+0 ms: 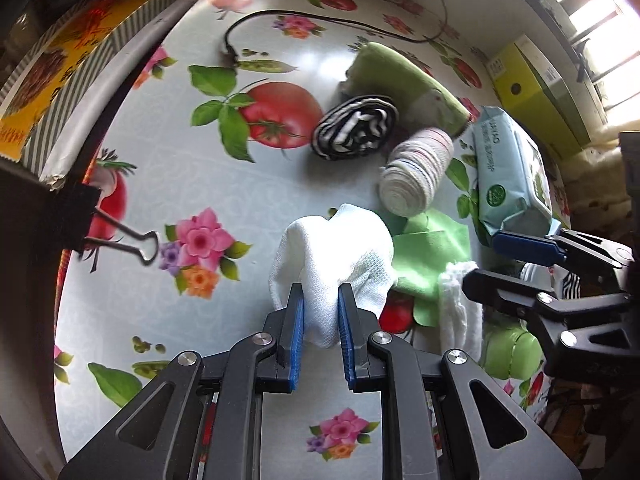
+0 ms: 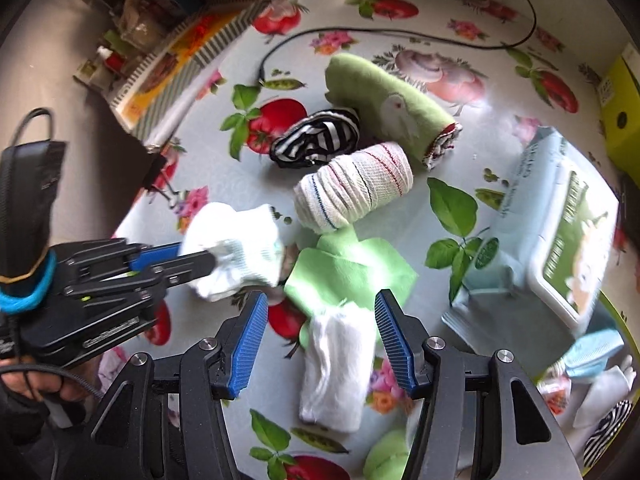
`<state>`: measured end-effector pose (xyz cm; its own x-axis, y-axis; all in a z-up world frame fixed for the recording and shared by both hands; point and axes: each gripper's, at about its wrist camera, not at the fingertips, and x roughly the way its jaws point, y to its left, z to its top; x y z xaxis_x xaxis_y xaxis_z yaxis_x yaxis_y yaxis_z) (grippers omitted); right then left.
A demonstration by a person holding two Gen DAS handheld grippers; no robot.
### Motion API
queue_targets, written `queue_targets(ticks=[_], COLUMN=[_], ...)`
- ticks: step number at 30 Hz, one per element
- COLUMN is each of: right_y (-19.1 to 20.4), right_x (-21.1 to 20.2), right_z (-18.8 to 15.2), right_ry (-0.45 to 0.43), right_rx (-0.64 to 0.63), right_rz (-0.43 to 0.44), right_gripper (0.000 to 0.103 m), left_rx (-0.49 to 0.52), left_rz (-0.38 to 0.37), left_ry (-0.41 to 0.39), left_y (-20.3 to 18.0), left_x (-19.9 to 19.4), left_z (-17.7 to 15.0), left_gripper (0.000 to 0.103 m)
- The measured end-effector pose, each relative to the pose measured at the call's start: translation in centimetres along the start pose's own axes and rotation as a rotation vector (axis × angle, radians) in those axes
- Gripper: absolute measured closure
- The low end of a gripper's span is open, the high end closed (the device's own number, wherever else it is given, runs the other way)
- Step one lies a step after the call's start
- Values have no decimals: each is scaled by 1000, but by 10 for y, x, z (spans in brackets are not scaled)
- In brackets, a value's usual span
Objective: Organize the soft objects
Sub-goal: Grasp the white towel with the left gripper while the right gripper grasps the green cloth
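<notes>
My left gripper (image 1: 322,300) is shut on a white knitted sock (image 1: 332,256) and holds it above the flowered tablecloth; it also shows in the right wrist view (image 2: 236,252). My right gripper (image 2: 320,308) is open, its jaws on either side of a rolled white cloth (image 2: 336,364) lying on the table. Beyond lie a flat green cloth (image 2: 352,272), a white roll with thin stripes (image 2: 356,188), a black-and-white striped bundle (image 2: 316,140) and a rolled green towel (image 2: 392,104).
A pack of wet wipes (image 2: 560,220) lies at the right, a yellow-green box (image 1: 536,92) behind it. A black cable (image 1: 280,20) runs across the far table. A patterned board with a binder clip (image 1: 124,240) stands at the left. A green soft object (image 1: 510,352) sits near right.
</notes>
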<state>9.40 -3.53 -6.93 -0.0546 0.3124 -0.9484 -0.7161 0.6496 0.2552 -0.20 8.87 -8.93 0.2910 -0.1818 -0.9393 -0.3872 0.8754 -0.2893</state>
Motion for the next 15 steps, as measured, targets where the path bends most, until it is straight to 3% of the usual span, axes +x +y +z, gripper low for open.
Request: queue_targets(ticks=[10,15], right_y=[-4,-2], right_x=[45,52], right_z=[11,10], right_ry=[111,111], right_rx=[23,5], right_rz=[-67,-98], right_gripper=[47,50], left_rx=[-16,-21], left_rz=[9,2], left_ry=[32,35], left_y=[7,10], left_x=[12,15], left_z=[-1,4], left_gripper=[83,71])
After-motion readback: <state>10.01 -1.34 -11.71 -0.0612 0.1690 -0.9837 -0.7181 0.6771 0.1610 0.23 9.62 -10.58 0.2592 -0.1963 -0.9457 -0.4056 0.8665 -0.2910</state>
